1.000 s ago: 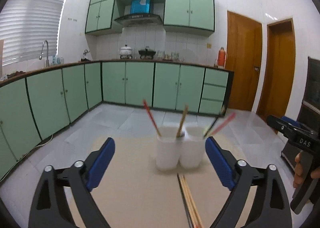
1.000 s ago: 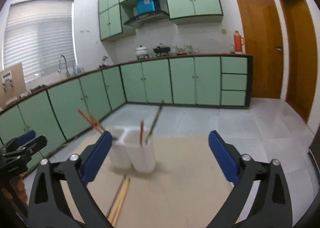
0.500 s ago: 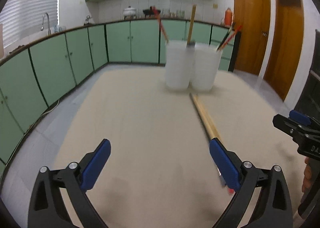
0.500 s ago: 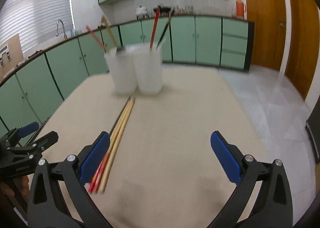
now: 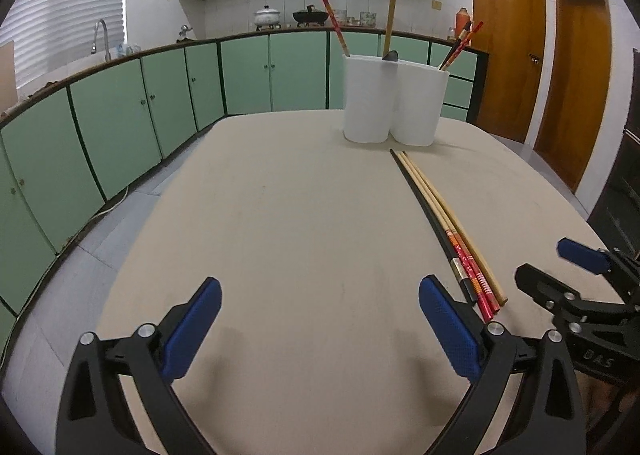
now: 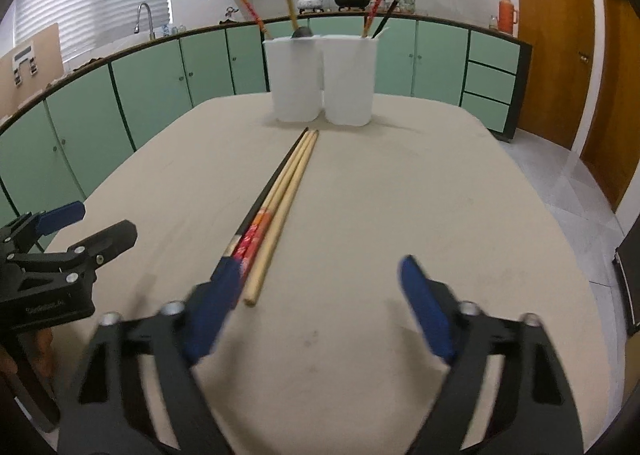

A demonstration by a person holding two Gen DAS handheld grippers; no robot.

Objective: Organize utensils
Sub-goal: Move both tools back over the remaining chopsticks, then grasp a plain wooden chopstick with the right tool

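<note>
on beige table (image 5: 280,215), black, red, wooden chopsticks (image 5: 440,211)

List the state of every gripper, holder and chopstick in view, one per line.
Left gripper: open, empty, low over the table.
Right gripper: open, empty, beside the loose chopsticks' near ends.
Two white plastic utensil holders: upright, touching, each holding utensils.
Loose bundle of black, red and bamboo chopsticks: lying flat, side by side.

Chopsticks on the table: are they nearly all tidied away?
Partly. A few sticks already stand in the two white cups. Nothing is in hand: the left hand-held gripper and the right hand-held gripper are both open and empty. A bundle of chopsticks lies on the table, waiting.
</note>
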